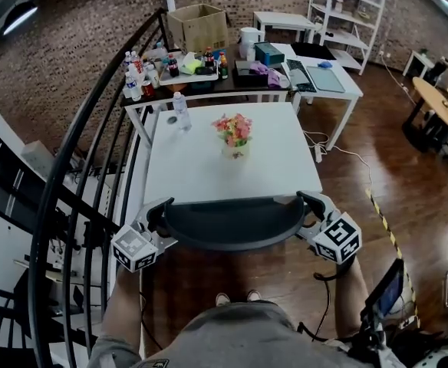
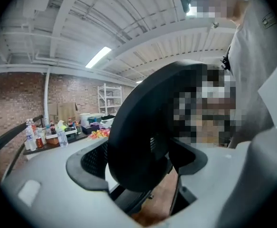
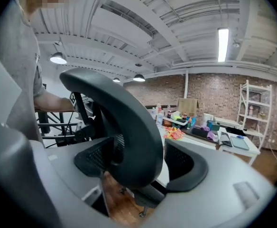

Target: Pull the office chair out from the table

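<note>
The office chair's curved black backrest (image 1: 232, 225) stands at the near edge of the white table (image 1: 201, 175), just in front of me. My left gripper (image 1: 156, 213) is at the backrest's left end and my right gripper (image 1: 310, 205) at its right end. In the left gripper view the backrest edge (image 2: 143, 127) stands between the wide-set jaws of the left gripper (image 2: 138, 163). In the right gripper view the backrest (image 3: 124, 118) likewise sits inside the right gripper (image 3: 141, 163), with a gap beside the right pad (image 3: 186, 167). Both grippers look open around the chair back.
A vase of flowers (image 1: 235, 133) and a water bottle (image 1: 181, 110) stand on the white table. Behind it a cluttered table (image 1: 209, 71) holds bottles and a cardboard box. A black curved stair railing (image 1: 78, 167) runs along the left. Wooden floor (image 1: 408, 205) lies to the right.
</note>
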A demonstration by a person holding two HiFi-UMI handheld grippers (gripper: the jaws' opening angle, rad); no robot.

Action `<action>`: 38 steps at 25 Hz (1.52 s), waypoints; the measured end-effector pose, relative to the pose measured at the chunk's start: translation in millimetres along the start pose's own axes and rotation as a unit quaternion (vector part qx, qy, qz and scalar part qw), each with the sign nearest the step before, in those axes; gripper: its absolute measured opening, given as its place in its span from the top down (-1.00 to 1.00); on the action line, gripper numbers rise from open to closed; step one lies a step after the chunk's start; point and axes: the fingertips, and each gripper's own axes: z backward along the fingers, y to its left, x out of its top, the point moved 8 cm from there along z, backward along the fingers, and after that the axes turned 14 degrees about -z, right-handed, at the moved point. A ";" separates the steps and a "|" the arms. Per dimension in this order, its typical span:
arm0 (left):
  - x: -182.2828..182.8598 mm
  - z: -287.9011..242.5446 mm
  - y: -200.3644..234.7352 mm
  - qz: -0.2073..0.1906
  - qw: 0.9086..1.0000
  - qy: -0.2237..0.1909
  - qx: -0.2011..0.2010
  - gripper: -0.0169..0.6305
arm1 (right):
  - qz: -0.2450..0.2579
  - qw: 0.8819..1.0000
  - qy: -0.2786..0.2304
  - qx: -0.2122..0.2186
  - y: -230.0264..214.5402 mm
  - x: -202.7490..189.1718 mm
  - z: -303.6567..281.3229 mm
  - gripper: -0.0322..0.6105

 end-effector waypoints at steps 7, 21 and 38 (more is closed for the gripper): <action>15.8 -39.8 12.0 0.001 0.996 -0.052 -0.068 -0.03 | 0.004 0.997 -0.002 0.074 -3.1 3.2 -32.5 -0.08; 26.5 -24.4 -4.2 -0.001 0.994 -0.058 -0.090 0.16 | 0.008 0.997 0.018 0.075 12.9 -0.2 -17.3 0.05; 42.1 27.7 -94.7 0.021 0.994 -0.045 -0.095 0.17 | 0.019 0.992 0.033 0.120 82.4 -34.4 53.6 0.23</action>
